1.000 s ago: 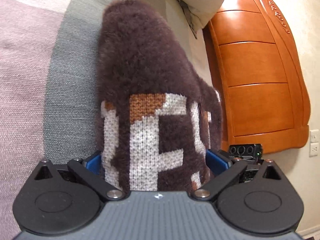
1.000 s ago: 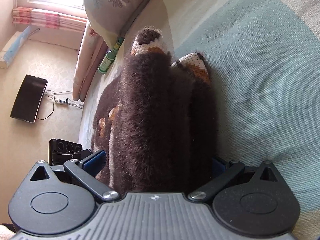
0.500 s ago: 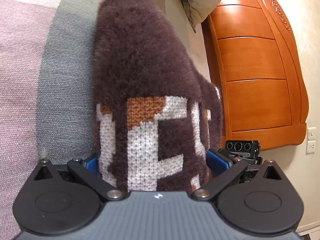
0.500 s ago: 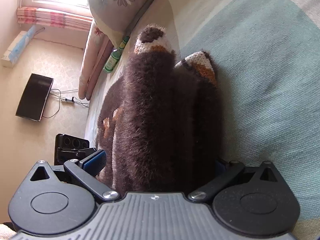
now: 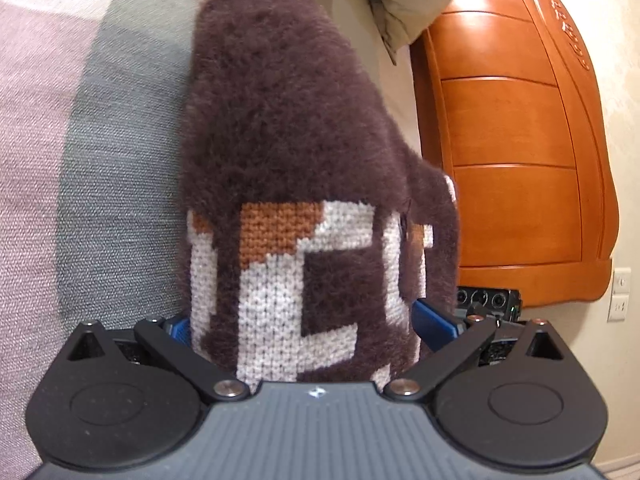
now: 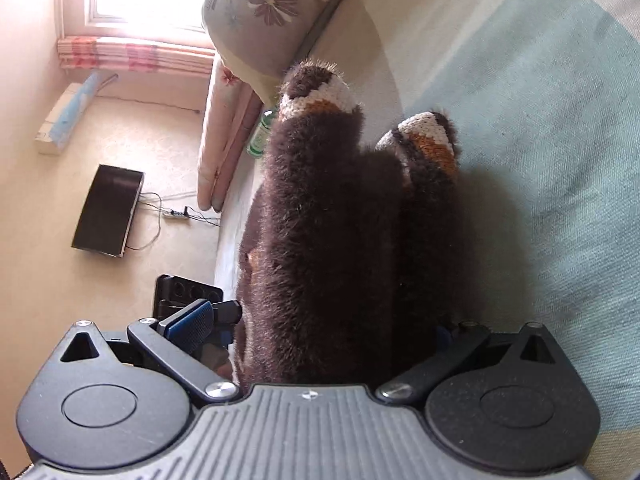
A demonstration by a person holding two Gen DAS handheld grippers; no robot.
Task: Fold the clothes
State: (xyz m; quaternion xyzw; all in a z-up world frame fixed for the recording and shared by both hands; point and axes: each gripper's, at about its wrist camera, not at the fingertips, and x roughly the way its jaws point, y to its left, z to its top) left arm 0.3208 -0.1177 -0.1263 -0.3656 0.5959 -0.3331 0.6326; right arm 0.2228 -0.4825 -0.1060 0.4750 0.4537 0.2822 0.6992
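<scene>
Fuzzy brown sweater [image 5: 288, 120] hangs bunched above the striped bedsheet [image 5: 112, 184] — left gripper [image 5: 304, 320] and right gripper [image 6: 332, 328] each clamped on a thick fold of it.

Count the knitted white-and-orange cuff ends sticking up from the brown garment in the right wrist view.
2. One cuff tops the taller fold near the floral pillow; the other sits lower, to its right, over the teal bedcover. More may be hidden.
</scene>
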